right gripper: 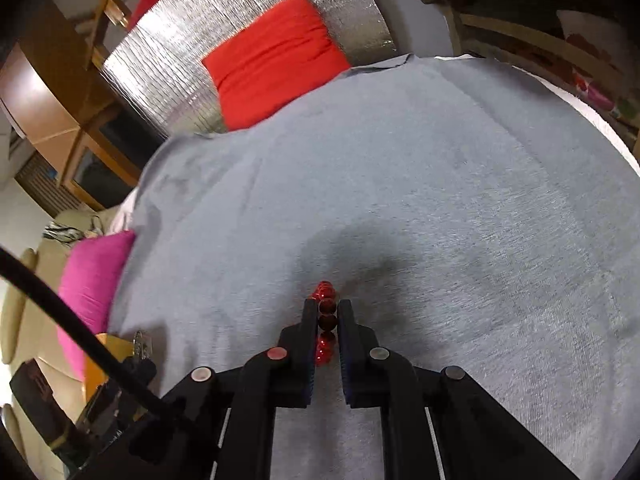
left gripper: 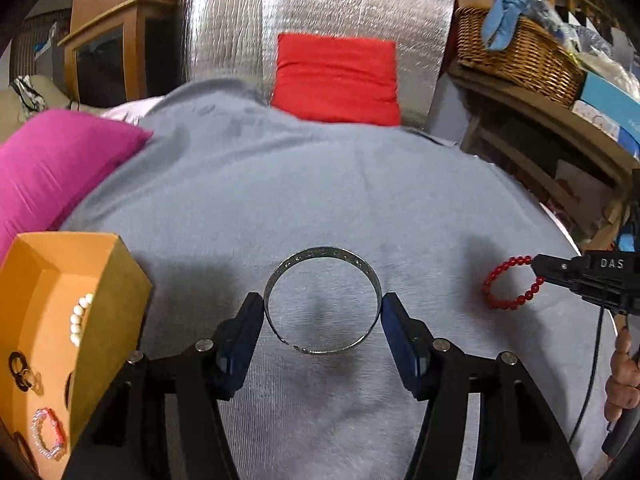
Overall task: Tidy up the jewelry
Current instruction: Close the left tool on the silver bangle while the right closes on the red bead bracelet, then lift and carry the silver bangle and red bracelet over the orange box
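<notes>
- Grippers: two, left gripper, right gripper.
- Bangles: one metal bangle.
- Bead bracelets: one red bracelet; in orange box, possibly three more pieces, partly hidden.
- Cushions: one red cushion, one pink cushion.

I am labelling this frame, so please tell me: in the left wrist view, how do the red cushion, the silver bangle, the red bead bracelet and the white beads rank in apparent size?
1. red cushion, though farthest away
2. silver bangle, nearest, so possibly enlarged
3. red bead bracelet
4. white beads, partly hidden by the box wall
</notes>
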Demonstrator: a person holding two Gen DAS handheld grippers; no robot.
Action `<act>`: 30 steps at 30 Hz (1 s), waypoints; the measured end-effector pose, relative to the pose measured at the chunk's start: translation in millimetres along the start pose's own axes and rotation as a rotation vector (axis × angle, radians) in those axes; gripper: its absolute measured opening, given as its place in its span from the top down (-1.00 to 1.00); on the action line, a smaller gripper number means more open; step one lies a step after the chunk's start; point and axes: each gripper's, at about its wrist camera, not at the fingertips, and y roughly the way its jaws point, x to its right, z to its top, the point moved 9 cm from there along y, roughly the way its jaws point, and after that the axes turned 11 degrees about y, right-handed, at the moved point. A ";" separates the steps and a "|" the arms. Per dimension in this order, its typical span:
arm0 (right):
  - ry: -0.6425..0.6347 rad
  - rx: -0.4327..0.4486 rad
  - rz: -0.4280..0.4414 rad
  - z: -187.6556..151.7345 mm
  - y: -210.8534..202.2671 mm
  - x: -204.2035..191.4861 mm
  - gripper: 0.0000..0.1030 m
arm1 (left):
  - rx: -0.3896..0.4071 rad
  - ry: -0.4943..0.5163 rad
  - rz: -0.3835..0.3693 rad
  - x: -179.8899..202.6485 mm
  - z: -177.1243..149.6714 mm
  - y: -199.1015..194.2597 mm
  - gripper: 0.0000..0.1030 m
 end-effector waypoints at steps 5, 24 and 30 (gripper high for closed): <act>0.017 0.001 0.047 0.9 -13.9 -1.6 0.79 | 0.031 0.035 0.021 6.7 2.2 -16.5 -0.20; -0.065 0.009 0.094 -17.9 -24.7 -33.6 0.79 | 0.014 0.050 0.102 6.1 -9.2 -39.0 -0.20; -0.098 0.005 0.099 -31.7 -27.6 -43.4 0.79 | 0.043 0.046 0.123 3.3 -12.9 -58.2 -0.20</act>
